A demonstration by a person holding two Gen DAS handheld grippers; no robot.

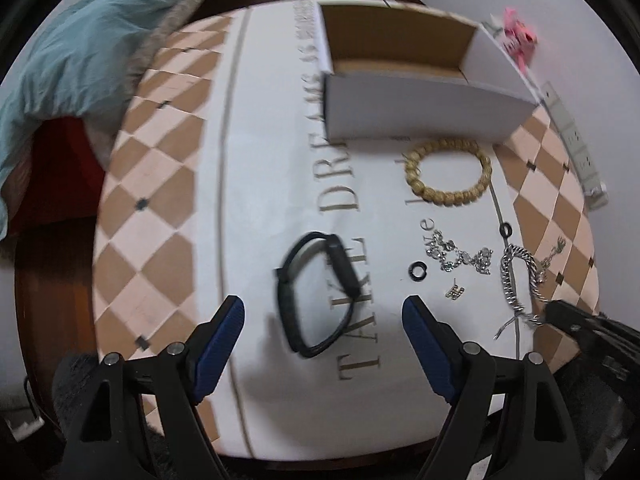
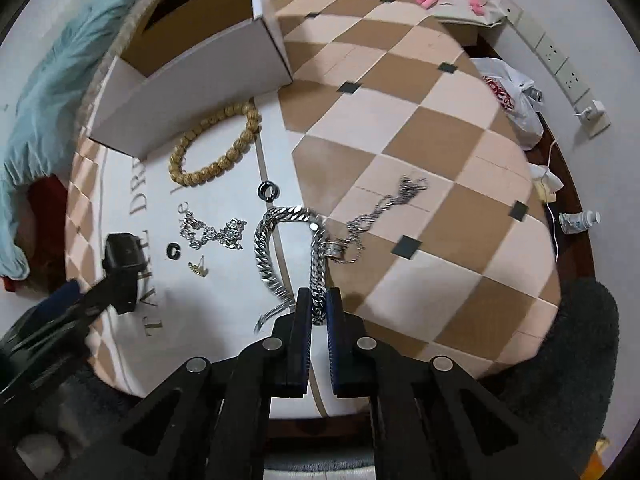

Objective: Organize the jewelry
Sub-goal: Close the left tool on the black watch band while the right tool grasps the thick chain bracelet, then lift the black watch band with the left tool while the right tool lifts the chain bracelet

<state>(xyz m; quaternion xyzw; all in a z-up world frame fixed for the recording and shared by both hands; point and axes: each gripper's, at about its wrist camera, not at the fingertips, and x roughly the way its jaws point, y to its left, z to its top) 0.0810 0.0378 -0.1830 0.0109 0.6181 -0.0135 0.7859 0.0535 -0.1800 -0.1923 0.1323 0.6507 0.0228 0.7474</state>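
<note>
Right gripper (image 2: 319,307) pinching chain (image 2: 276,240) on mat (image 2: 420,128); left gripper (image 1: 323,322) spread above band (image 1: 316,292). Lift chain slowly, clear of tangles, toward box (image 2: 192,80).

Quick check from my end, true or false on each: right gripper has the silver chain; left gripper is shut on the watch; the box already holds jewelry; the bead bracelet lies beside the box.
1. The right gripper is shut on the silver chain. True.
2. The left gripper is shut on the watch. False: its jaws stand open, with the watch lying on the mat between them.
3. The box holds jewelry. False: what shows of its inside is bare.
4. The bead bracelet lies beside the box. True.
</note>
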